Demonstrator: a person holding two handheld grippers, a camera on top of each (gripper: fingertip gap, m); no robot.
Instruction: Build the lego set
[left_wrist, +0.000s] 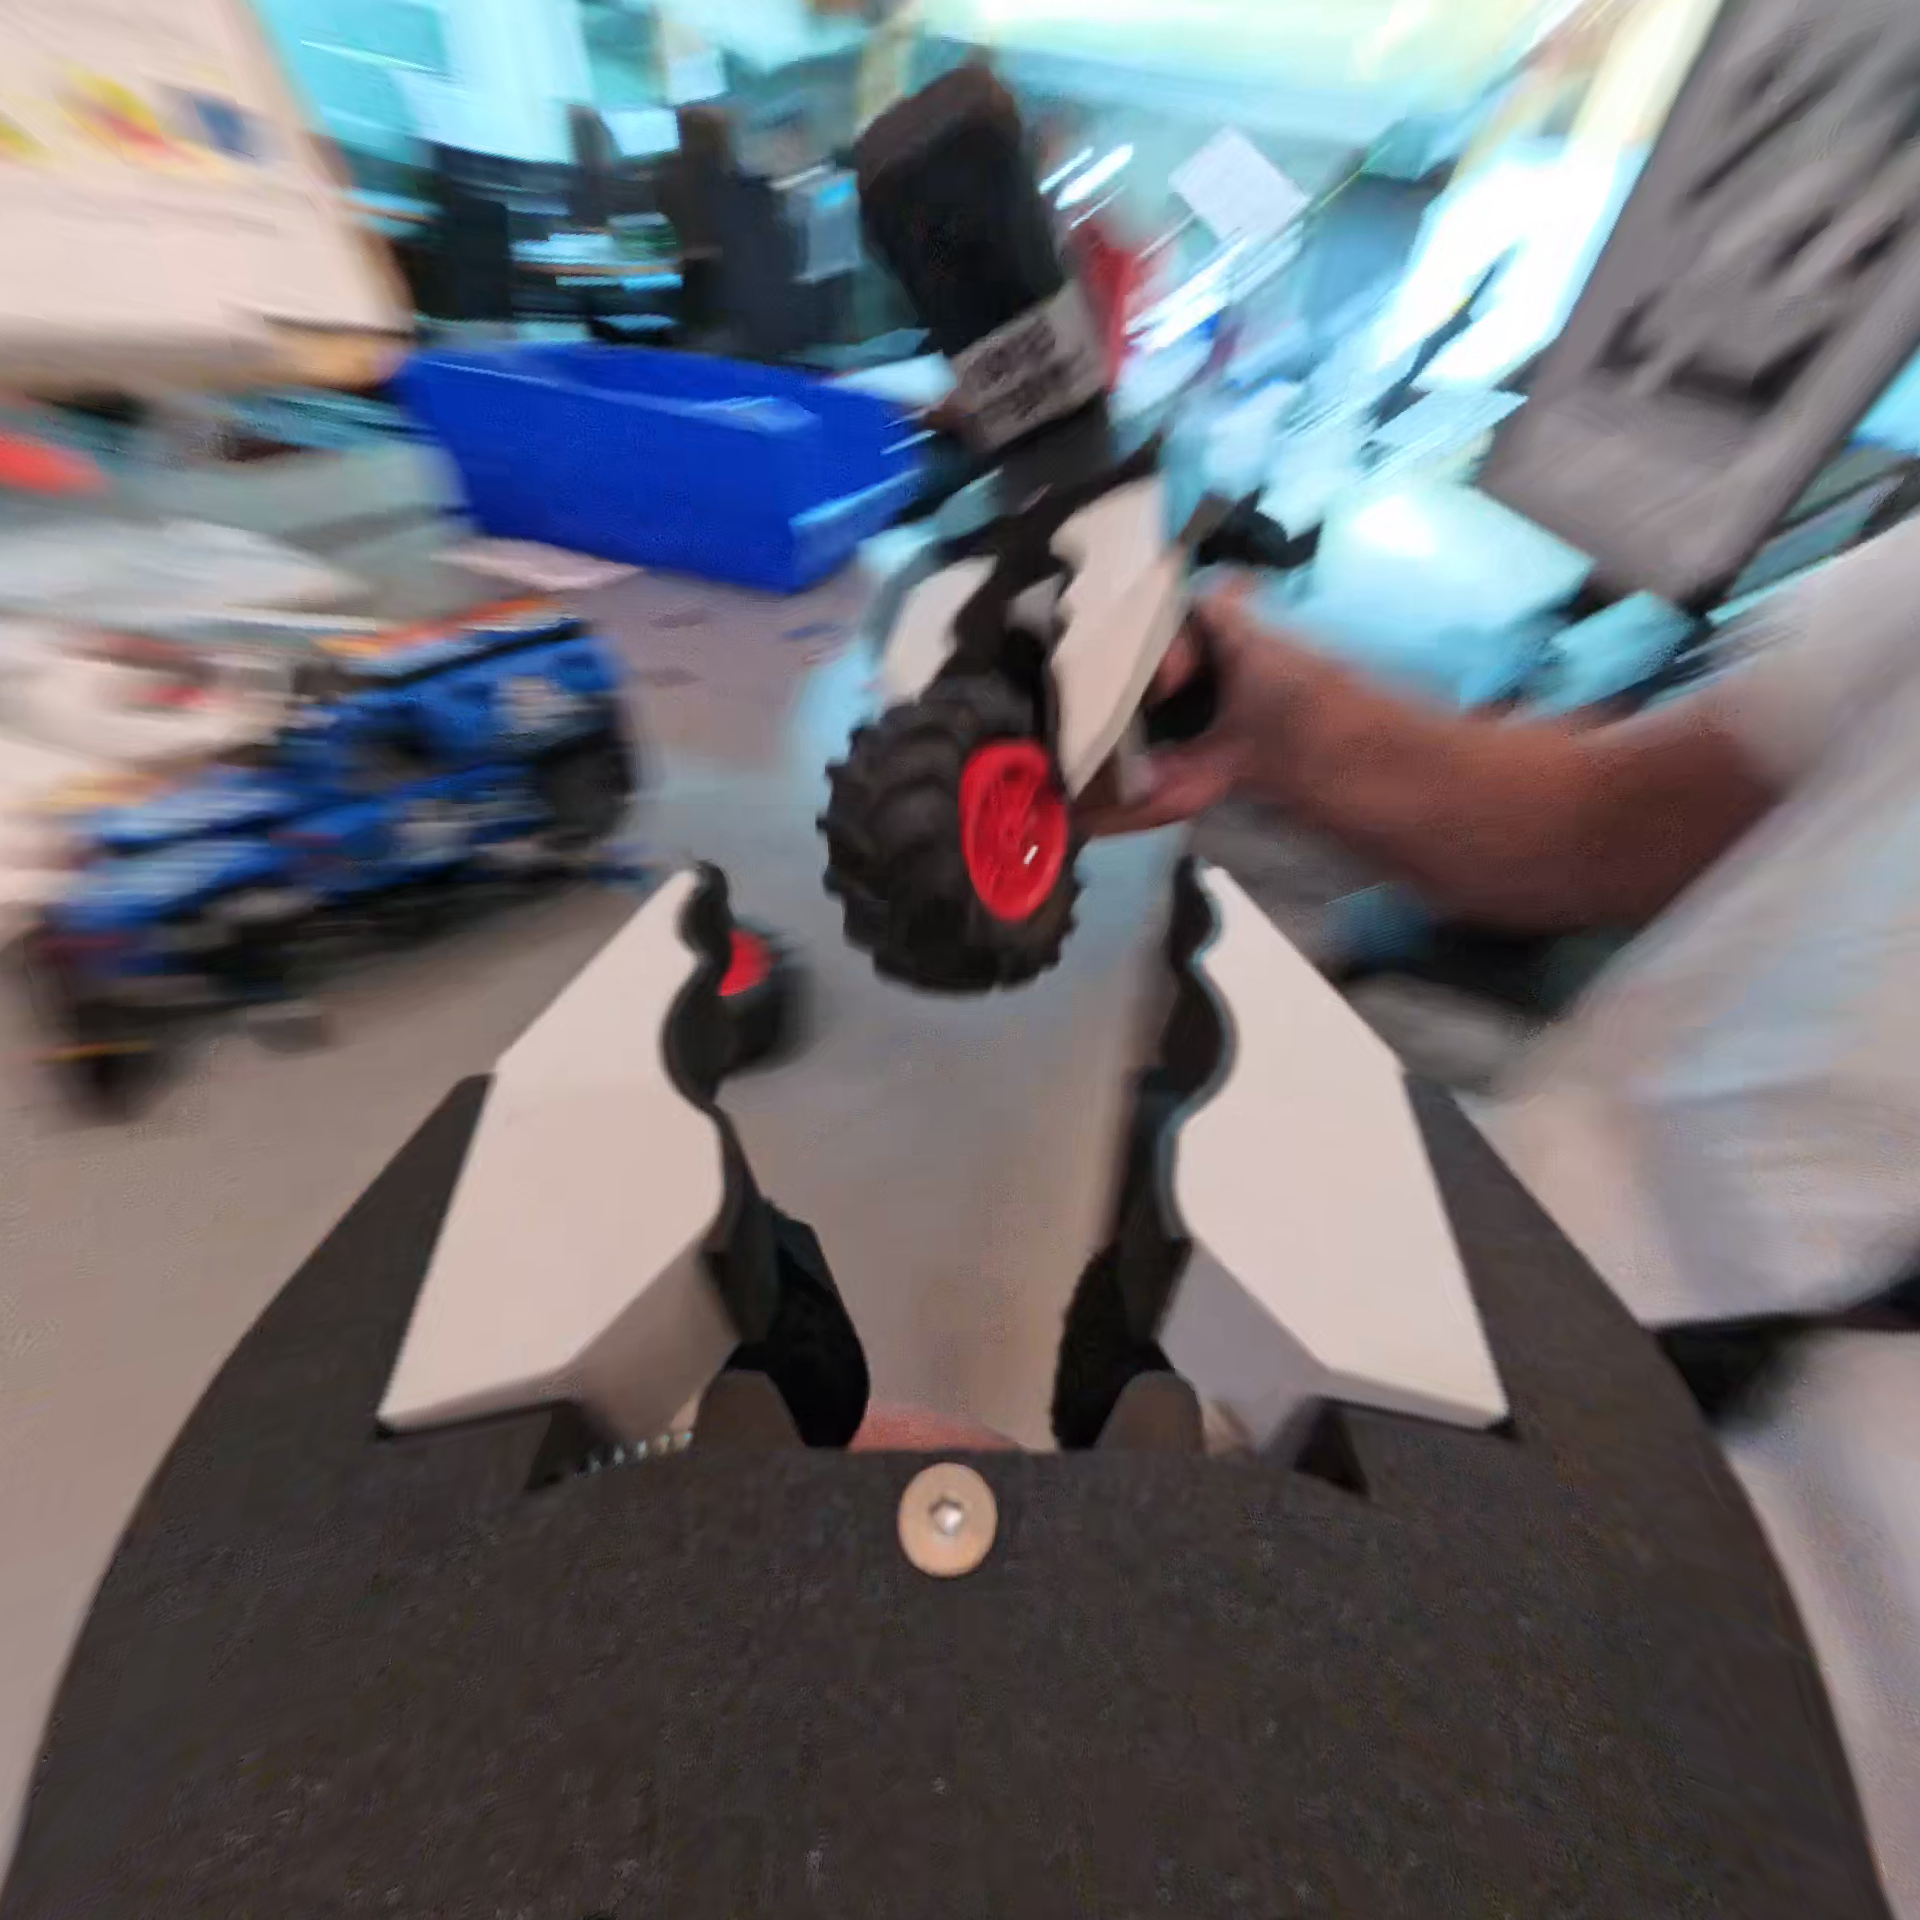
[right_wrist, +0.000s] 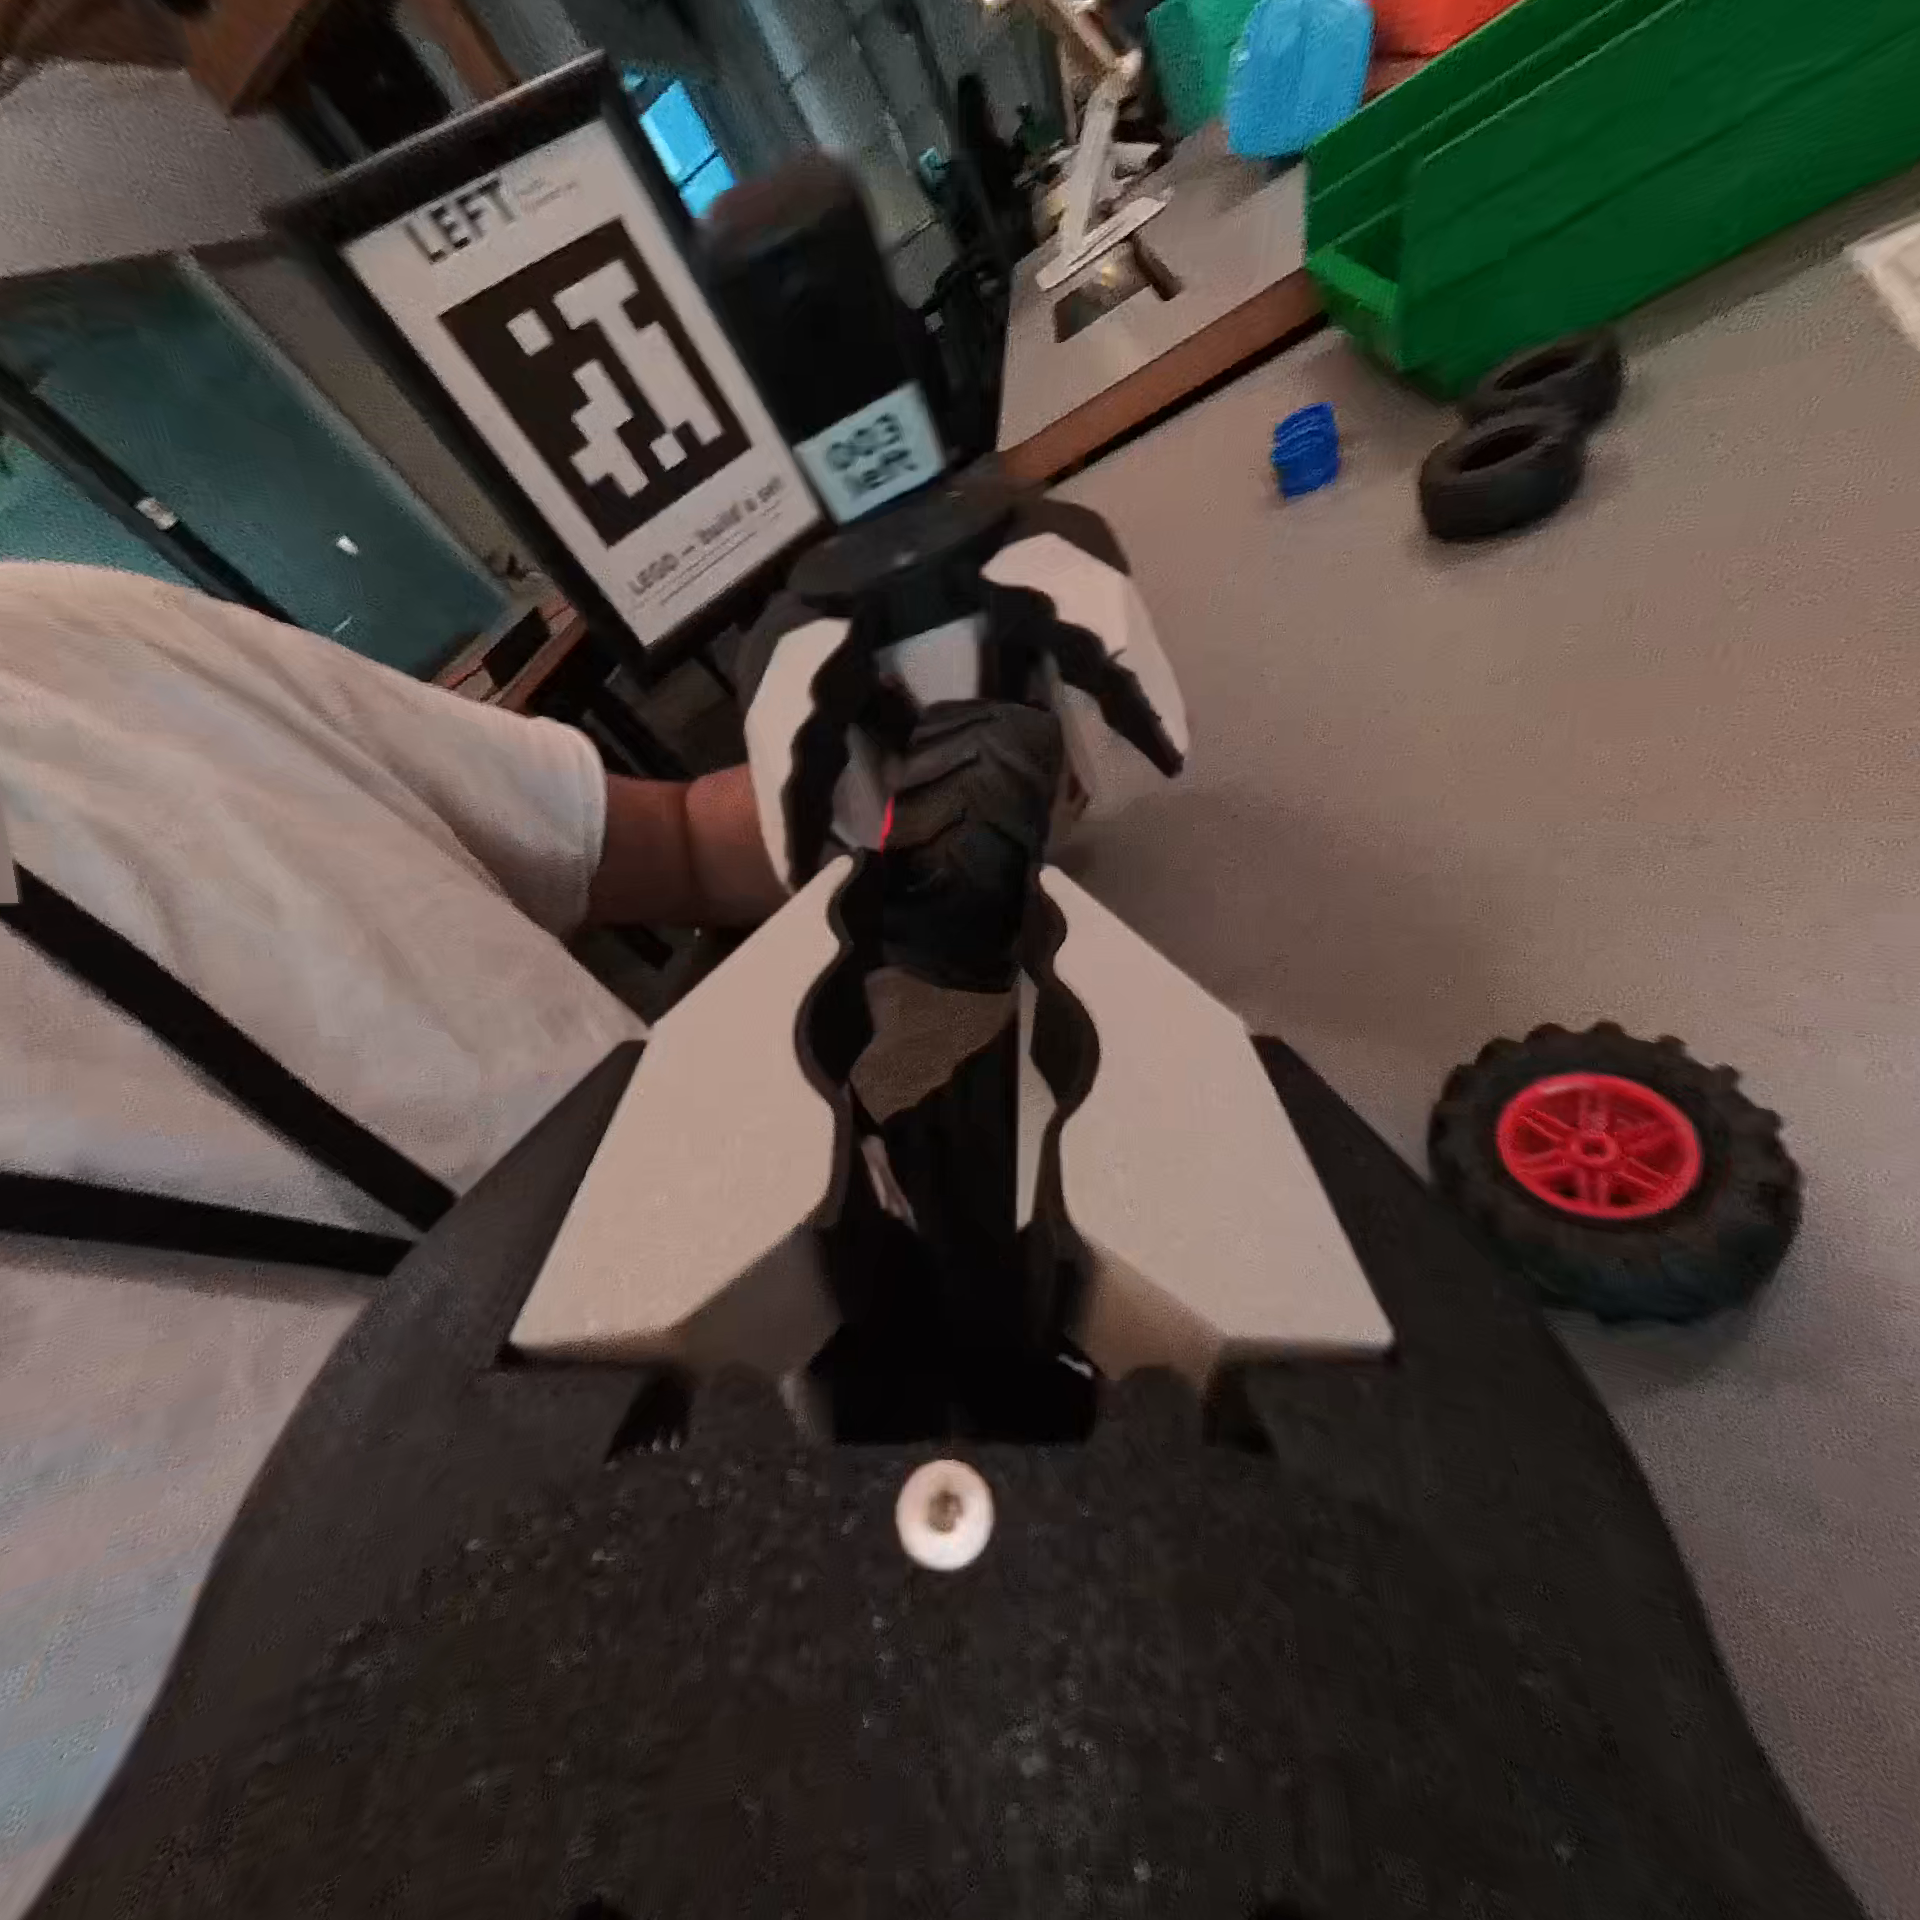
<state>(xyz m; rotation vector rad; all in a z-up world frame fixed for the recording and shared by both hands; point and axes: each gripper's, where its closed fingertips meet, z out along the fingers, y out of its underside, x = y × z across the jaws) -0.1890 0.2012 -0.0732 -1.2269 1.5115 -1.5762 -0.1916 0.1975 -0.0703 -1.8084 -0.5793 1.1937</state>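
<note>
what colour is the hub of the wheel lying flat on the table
Red, with spokes, inside a black knobbly tyre; the right wrist view shows it best.

Black gripper (left_wrist: 940, 997) body, white wavy-edged jaws, silver screw (left_wrist: 947, 1520); white sleeve (right_wrist: 312, 769).

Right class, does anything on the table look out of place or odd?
A red-hubbed wheel lies flat and loose on the table, while the right gripper clamps a second wheel. Two bare tyres, apparently hubless, lie piled by the green bin. No damage shows.
</note>
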